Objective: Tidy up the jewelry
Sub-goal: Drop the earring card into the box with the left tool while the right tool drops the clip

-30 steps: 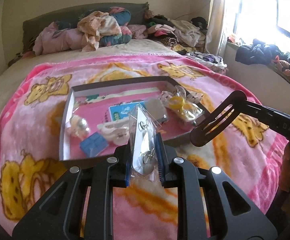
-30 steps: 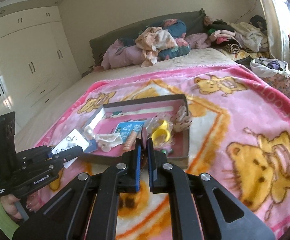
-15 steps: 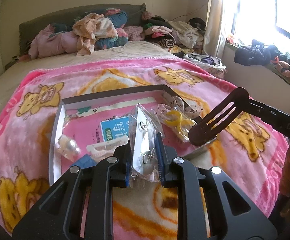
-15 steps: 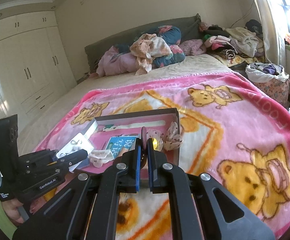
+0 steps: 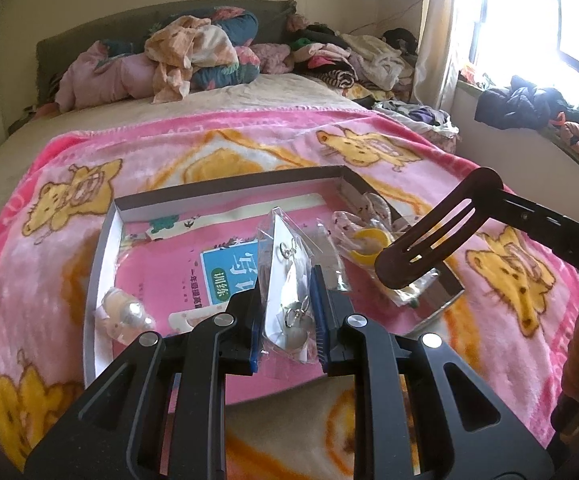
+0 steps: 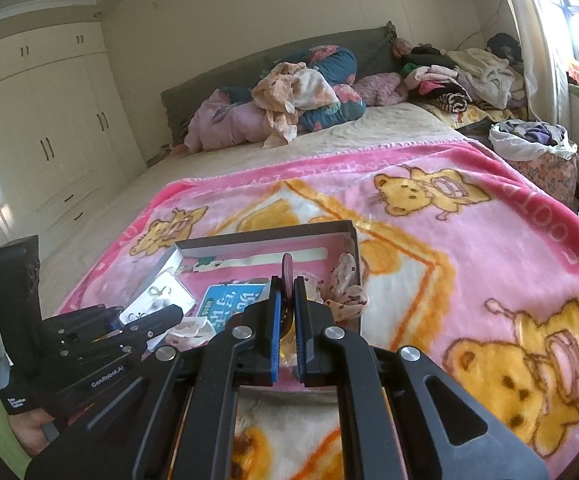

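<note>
My left gripper (image 5: 289, 312) is shut on a clear plastic packet of small metal rings (image 5: 289, 280), held upright over the near part of the shallow open box (image 5: 225, 196) on the pink bear blanket. My right gripper (image 6: 286, 312) is shut on a dark brown slotted hair clip (image 5: 429, 236), which hangs over the box's right end, above a yellow ring in a clear bag (image 5: 369, 240). In the right wrist view the clip (image 6: 287, 272) shows edge-on, and the left gripper (image 6: 165, 316) with its packet (image 6: 157, 296) sits at the box's (image 6: 265, 236) left side.
Inside the box lie a blue printed card (image 5: 229, 272), a polka-dot fabric piece (image 5: 373, 208), a pale bead-like item (image 5: 125, 312) and a white piece. Piled clothes (image 5: 193, 52) cover the bed's far end. A wardrobe (image 6: 29, 140) stands left, a window sill with clothes right.
Both grippers have moved forward over the box, which now looks larger and closer. The packet and the hair clip stay gripped as before.
</note>
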`<control>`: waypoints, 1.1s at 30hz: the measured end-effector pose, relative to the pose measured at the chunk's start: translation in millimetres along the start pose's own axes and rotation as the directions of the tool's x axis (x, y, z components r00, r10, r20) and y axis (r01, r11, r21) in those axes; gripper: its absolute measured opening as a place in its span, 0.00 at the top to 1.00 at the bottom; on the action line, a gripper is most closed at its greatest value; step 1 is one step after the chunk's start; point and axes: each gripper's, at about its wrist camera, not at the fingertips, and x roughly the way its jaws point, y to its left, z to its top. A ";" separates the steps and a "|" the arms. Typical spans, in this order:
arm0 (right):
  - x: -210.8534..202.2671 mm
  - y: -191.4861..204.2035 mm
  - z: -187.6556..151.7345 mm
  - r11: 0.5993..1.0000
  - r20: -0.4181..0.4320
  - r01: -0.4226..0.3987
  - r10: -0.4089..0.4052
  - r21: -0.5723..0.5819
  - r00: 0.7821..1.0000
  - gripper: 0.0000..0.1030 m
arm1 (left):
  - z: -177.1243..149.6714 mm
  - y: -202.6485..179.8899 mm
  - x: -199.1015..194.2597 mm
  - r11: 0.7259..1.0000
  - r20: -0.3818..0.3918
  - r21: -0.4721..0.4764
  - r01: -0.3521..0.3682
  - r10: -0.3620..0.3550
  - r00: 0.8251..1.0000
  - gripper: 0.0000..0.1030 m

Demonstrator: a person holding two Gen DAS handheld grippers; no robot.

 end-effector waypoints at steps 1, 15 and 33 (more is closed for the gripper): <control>3.2 -0.8 -0.4 1.000 -0.002 0.002 -0.002 0.002 1.000 0.94 | 0.0 1.3 2.4 1.000 -0.002 -0.001 -0.001 0.001 1.000 0.87; 35.2 -13.5 -3.7 0.997 0.008 0.022 -0.022 0.075 1.000 0.94 | -7.9 24.2 27.6 0.999 -0.032 -0.041 -0.035 0.034 0.999 0.87; 59.2 -0.2 -30.7 0.998 -0.092 -0.041 0.045 0.045 0.995 0.94 | -14.0 33.2 33.6 0.998 -0.050 -0.052 -0.042 0.040 0.998 0.85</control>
